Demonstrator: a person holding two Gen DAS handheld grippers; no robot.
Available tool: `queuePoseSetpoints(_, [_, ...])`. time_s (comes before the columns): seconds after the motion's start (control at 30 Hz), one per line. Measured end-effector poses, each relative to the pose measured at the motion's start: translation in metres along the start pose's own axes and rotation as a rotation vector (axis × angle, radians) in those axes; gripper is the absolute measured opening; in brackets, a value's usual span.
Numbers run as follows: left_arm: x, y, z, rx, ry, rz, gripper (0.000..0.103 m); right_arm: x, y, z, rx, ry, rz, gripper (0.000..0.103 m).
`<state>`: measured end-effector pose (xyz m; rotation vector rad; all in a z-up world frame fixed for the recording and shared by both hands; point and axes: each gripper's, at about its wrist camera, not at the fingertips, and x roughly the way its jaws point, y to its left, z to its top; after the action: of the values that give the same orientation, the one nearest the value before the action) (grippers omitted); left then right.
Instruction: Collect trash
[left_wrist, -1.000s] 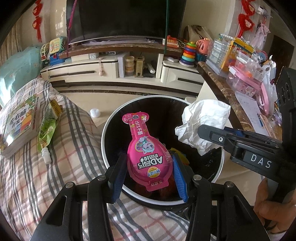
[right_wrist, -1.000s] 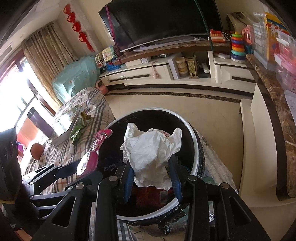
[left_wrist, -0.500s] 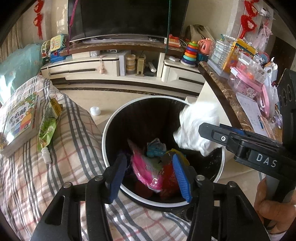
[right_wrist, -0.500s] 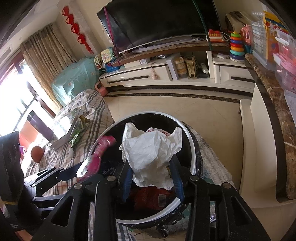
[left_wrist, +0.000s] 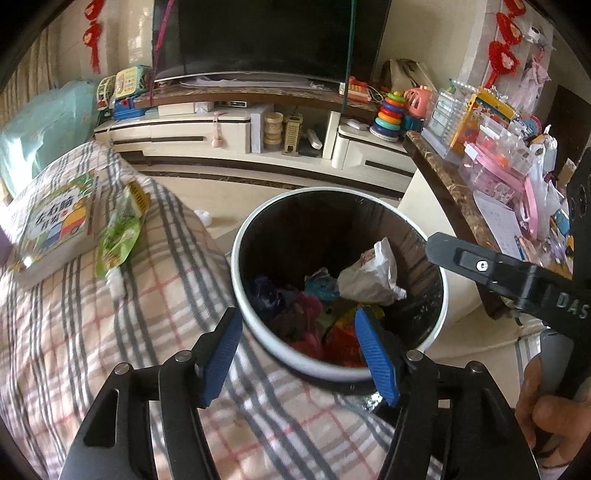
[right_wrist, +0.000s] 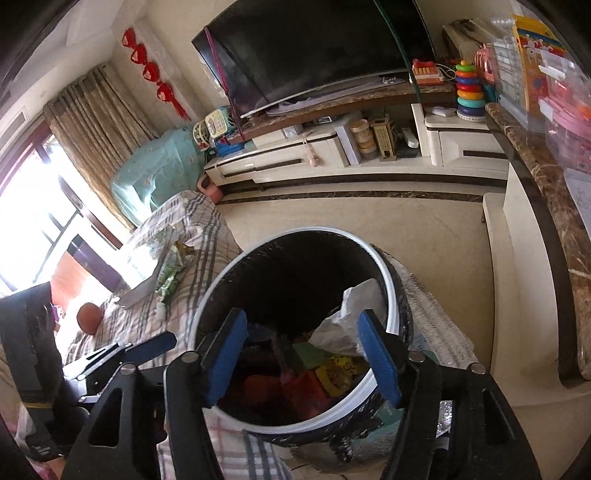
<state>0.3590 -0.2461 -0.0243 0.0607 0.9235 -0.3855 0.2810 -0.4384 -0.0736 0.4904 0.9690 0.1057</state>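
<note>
At lower centre, both tools hang over the trash bin (left_wrist: 258, 345): left tool (left_wrist: 301, 356) and right tool (right_wrist: 303, 356) have just been opening, nothing between the jaws, so the crumpled white bag (left_wrist: 371, 277) lies inside.

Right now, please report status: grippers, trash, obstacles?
Left gripper and right gripper open, empty, jaws just opening. White wrapper inside bin. Nothing blocking.
</note>
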Motion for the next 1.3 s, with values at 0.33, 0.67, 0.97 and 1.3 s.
queuePoseSetpoints(0.33, [-0.058, 0.021, -0.063, -0.095, -0.064, 0.031, 0.08, -0.031, 0.019, -0.037, 0.031, -0.031, 0.074, 0.097])
queuePoseSetpoints(0.67, [-0.117, 0.031, -0.119, -0.148, -0.137, 0.022, 0.08, -0.071, 0.036, -0.093, 0.057, -0.101, 0.097, 0.099])
queuePoseSetpoints(0.97, [-0.193, 0.023, -0.163, -0.1, -0.354, 0.068, 0.092, -0.113, 0.07, -0.122, -0.073, -0.265, 0.02, 0.099])
queuePoseSetpoints(1.3, [-0.224, 0.016, -0.222, -0.1, -0.536, 0.234, 0.102, -0.146, 0.108, -0.16, -0.292, -0.558, -0.153, 0.103])
